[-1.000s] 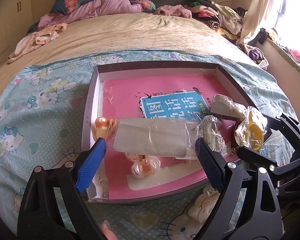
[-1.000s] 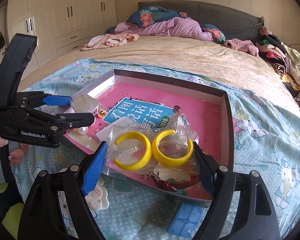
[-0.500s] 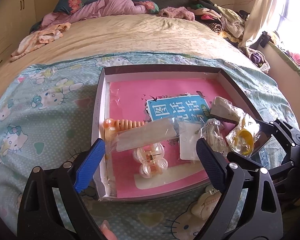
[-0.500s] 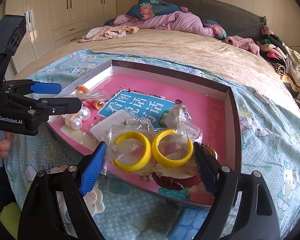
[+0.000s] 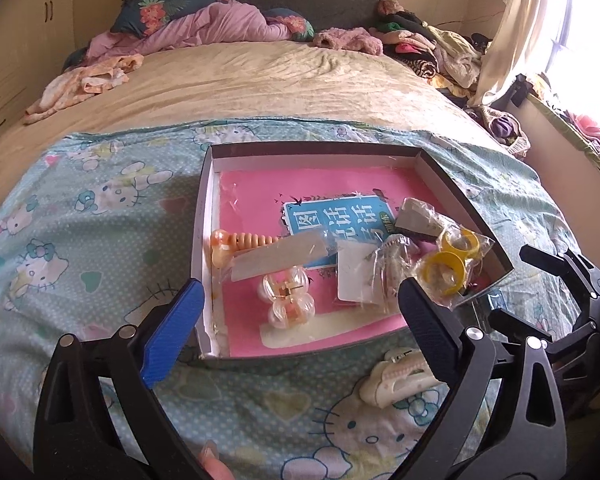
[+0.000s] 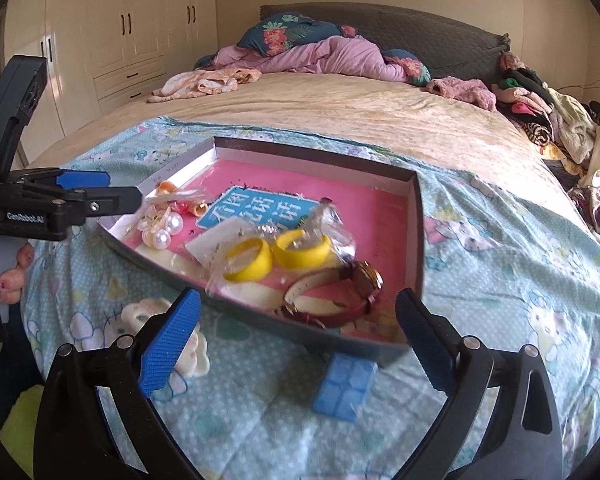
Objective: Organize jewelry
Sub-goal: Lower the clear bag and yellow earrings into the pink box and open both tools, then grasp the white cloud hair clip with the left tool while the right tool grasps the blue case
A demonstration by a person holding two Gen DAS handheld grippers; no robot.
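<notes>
A shallow dark-walled box (image 5: 205, 216) with a pink floor lies on the bed, also in the right wrist view (image 6: 419, 216). In it are a clear bag of yellow hoop earrings (image 5: 446, 266) (image 6: 278, 254), a pearl hair clip (image 5: 287, 298) (image 6: 162, 229), an orange clip (image 5: 236, 244), bagged white cards (image 5: 284, 258) and a red-strapped watch (image 6: 346, 294). My left gripper (image 5: 300, 334) is open and empty, in front of the box's near left corner. My right gripper (image 6: 296, 334) is open and empty, just in front of the box's near wall.
A cream hair claw (image 5: 398, 378) (image 6: 168, 334) and a blue square clip (image 6: 346, 386) lie on the cartoon-cat blanket in front of the box. Crumpled bedding and clothes are piled at the bed's far end and right side. A wardrobe stands at the left.
Both grippers let go of their bags and pulled back from the box. The bagged card now lies in the box's left part, the yellow earrings bag in its right part.
</notes>
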